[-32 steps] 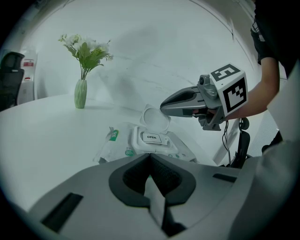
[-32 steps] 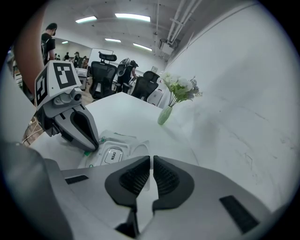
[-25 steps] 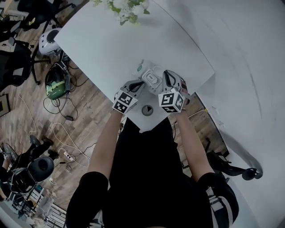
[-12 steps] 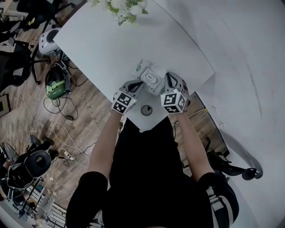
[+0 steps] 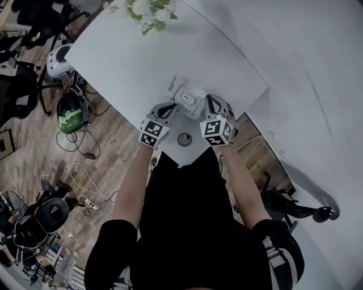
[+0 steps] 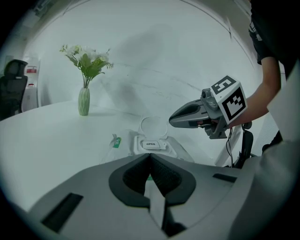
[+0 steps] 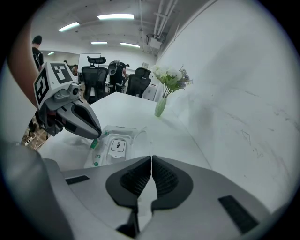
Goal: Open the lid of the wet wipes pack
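The wet wipes pack (image 5: 186,98) lies flat on the white table (image 5: 130,62), near its front edge. Its clear round lid (image 6: 153,126) stands flipped up behind the white label marked OPEN (image 6: 151,144). In the right gripper view the pack (image 7: 116,146) has the lid (image 7: 138,138) on its right side. My left gripper (image 5: 172,107) sits just left of the pack, shut with nothing in it (image 6: 150,157). Opposite it, my right gripper (image 5: 209,102) hovers at the pack's right side, also shut and empty (image 7: 151,159). Neither touches the pack that I can see.
A green vase of flowers (image 5: 144,11) stands at the table's far side. A round cable grommet (image 5: 184,139) sits in the table near my body. A white wall (image 5: 295,62) runs along the right. Office chairs and cables (image 5: 71,107) are on the wooden floor at left.
The head view has shifted a little, so everything sits slightly higher and to the left. Both grippers stay shut beside the pack.
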A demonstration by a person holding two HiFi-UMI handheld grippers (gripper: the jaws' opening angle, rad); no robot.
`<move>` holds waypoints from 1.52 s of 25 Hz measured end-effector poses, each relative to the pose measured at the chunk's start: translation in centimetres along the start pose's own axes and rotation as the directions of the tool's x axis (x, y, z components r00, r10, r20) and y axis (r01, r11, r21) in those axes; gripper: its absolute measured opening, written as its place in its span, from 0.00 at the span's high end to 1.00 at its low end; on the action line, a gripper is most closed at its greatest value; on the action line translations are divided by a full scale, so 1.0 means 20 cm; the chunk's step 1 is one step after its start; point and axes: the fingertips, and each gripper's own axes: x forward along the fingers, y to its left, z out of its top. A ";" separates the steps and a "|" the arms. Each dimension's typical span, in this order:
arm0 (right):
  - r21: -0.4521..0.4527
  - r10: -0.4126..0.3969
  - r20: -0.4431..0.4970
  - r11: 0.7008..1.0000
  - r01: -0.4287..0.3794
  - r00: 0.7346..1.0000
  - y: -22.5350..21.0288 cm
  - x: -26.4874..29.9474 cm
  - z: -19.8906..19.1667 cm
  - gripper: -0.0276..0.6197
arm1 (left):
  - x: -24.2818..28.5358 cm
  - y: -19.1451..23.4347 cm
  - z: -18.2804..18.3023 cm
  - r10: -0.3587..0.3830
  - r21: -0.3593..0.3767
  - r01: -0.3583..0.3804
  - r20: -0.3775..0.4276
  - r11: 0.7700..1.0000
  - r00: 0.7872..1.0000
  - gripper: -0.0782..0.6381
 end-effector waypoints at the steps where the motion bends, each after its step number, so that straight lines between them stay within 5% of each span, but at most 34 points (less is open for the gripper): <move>1: 0.003 -0.002 -0.001 1.000 0.002 1.000 0.00 -0.01 0.00 0.92 | -0.01 -0.01 0.01 -0.001 0.005 0.001 0.000 1.000 1.000 0.86; 13: 0.028 0.011 -0.019 1.000 -0.010 1.000 0.12 -0.21 -0.05 0.93 | -0.20 -0.08 0.10 0.024 0.060 -0.024 0.011 0.998 1.000 0.86; 20: 0.031 0.074 0.063 0.997 -0.076 0.995 0.25 -0.35 0.01 0.93 | -0.37 -0.15 0.14 0.049 0.087 -0.051 0.026 0.995 0.998 0.86; 38: 0.026 0.099 0.099 0.994 -0.102 0.990 0.49 -0.65 -0.01 0.93 | -0.69 -0.38 0.15 -0.019 0.193 0.009 0.048 0.981 0.999 0.86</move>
